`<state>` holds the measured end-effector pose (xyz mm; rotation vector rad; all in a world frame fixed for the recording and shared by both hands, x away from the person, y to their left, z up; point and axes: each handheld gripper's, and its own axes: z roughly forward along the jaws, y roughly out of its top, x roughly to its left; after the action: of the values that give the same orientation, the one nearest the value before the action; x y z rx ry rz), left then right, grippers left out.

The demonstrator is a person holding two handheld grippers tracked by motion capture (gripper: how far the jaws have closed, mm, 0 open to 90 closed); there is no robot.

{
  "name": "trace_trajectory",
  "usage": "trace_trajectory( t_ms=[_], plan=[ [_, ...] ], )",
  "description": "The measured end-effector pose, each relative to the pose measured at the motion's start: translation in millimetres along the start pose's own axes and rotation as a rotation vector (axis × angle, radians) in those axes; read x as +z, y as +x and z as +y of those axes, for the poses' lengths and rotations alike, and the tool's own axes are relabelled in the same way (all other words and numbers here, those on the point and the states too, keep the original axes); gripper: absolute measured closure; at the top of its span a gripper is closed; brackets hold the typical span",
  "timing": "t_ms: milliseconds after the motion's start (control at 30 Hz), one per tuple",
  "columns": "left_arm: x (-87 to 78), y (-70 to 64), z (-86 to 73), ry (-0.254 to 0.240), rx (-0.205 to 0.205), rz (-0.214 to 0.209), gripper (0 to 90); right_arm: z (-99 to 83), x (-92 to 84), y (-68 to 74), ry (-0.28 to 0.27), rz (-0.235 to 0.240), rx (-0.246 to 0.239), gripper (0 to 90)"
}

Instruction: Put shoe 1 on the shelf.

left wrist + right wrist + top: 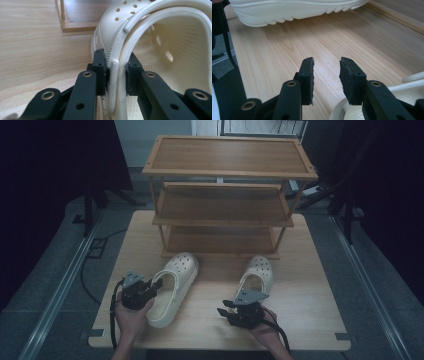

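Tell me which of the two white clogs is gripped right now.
The left clog: the left gripper is clamped on its side wall. The right clog lies free beside the open right gripper.

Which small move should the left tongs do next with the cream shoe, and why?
Probably lift it a little and carry it toward the wooden three-shelf rack. The left tongs already pinch the side wall of the cream perforated foam clog, whose sole seems raised off the light wooden table; the rack's shelves stand bare.

No legible text, label or sign anywhere.
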<state>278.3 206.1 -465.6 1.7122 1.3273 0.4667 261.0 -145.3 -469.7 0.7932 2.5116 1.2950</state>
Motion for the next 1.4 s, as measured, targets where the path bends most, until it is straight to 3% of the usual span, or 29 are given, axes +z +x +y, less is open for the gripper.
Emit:
trace_trajectory(
  t_ms=[400,767,933,1133,1400],
  plan=[
    [0.6,-4.1,2.8,0.007,0.016,-0.016,75.3,-1.6,-5.2,-3.2,-0.016,0.014,0.024,63.1],
    [19.5,-14.9,11.1,0.037,0.056,-0.022,75.2,-4.1,-13.4,-5.8,-0.035,0.006,0.048,62.9],
    [30.4,-17.6,17.6,0.041,0.056,-0.007,75.1,-1.8,-18.1,-14.5,-0.063,0.018,0.085,62.7],
    [46.7,-26.0,30.8,0.022,0.046,0.000,75.2,8.5,-19.9,-23.2,-0.091,0.026,0.085,62.6],
    [65.3,-35.1,46.6,0.013,0.036,0.048,75.1,4.7,-26.9,-30.1,-0.116,0.049,0.112,62.7]
  ],
)
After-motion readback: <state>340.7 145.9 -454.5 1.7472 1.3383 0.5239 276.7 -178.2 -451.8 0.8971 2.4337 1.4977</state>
